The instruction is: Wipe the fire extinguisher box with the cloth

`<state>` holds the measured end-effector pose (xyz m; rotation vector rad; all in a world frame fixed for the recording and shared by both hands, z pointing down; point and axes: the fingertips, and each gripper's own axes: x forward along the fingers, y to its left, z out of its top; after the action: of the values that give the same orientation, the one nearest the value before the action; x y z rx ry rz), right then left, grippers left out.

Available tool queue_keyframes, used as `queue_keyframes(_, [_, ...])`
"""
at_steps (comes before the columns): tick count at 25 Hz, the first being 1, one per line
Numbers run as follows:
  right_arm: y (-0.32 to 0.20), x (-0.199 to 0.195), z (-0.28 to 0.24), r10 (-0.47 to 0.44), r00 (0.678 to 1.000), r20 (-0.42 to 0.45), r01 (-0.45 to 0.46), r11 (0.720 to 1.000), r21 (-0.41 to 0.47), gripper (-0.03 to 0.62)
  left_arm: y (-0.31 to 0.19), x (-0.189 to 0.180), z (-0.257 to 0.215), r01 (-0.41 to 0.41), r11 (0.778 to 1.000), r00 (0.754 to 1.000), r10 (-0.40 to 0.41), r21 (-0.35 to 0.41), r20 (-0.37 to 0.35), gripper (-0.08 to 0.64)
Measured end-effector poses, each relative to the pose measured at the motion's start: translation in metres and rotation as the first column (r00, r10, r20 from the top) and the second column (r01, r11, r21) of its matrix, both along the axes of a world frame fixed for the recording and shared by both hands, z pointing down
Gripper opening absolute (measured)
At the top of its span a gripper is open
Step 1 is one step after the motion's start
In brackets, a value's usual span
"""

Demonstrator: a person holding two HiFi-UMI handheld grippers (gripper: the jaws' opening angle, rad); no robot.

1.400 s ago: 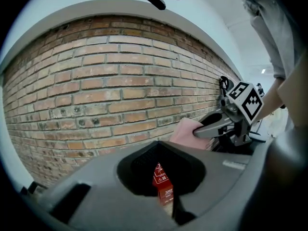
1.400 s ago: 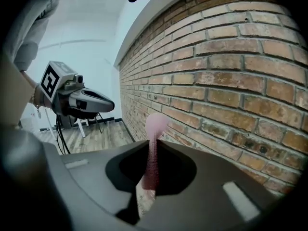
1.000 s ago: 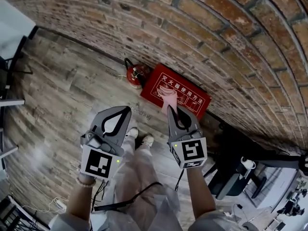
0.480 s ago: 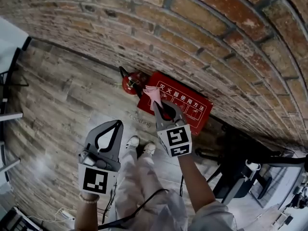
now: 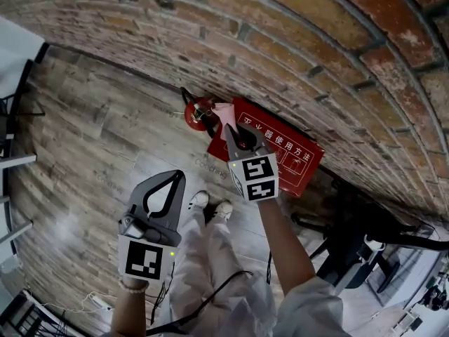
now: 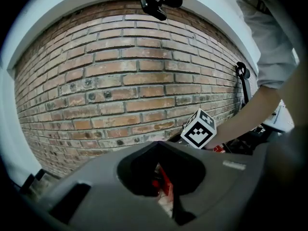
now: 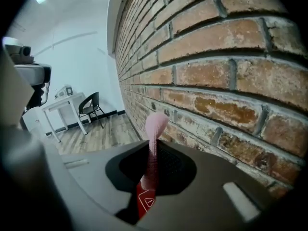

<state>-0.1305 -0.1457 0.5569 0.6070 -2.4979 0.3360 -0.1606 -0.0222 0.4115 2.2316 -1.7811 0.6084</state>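
Observation:
The red fire extinguisher box (image 5: 284,154) lies on the wood floor against the brick wall, with white print on its face. My right gripper (image 5: 235,126) is shut on a pink cloth (image 5: 224,111), which sticks out past its tips over the box's left end. In the right gripper view the pink cloth (image 7: 154,131) stands up between the jaws of the right gripper (image 7: 150,148), with a strip of the red box (image 7: 144,200) below. My left gripper (image 5: 177,175) hangs back over the floor, shut and holding nothing. The left gripper (image 6: 159,144) faces the wall.
A red fire extinguisher (image 5: 198,111) lies just left of the box. The brick wall (image 5: 302,41) rises close ahead. Black stands and a chair base (image 5: 351,251) crowd the right. My feet (image 5: 209,203) and a cable (image 5: 231,279) are below. A table and chair (image 7: 79,107) stand farther off.
My right gripper has carried the cloth forward and left, from the box's middle to its left end near the extinguisher. The left gripper has stayed back, lower in the view.

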Motion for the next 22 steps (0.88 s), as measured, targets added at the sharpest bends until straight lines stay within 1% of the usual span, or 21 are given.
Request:
queue_keyframes(3, [-0.012,-0.005,0.011,0.019,1.0,0.009,-0.019,1.0,-0.017,0.028,-0.001,0.0,0.005,0.0,1.0,1.0,0.0,-0.011,-0.001,0.0])
queue_keyframes(9, [-0.028,-0.004,0.034,0.063,0.998,-0.028,-0.063,0.997,-0.032,0.028,-0.001,-0.001,0.015,0.001,0.999,1.0,-0.001,-0.032,-0.013,0.0])
queue_keyframes(15, [-0.039,0.009,0.056,0.103,0.99,-0.094,-0.106,0.994,-0.028,0.028,-0.004,0.003,0.02,-0.018,0.999,1.0,0.018,-0.038,-0.007,0.0])
queue_keyframes(18, [-0.044,0.014,0.065,0.124,0.984,-0.125,-0.128,0.991,-0.029,0.028,-0.006,0.004,0.022,-0.017,0.999,1.0,0.016,-0.044,-0.017,0.0])
queue_keyframes(22, [-0.049,0.021,0.073,0.134,0.974,-0.185,-0.135,0.991,0.01,0.028,-0.009,0.008,0.023,-0.034,0.999,0.999,0.034,-0.042,-0.011,0.0])
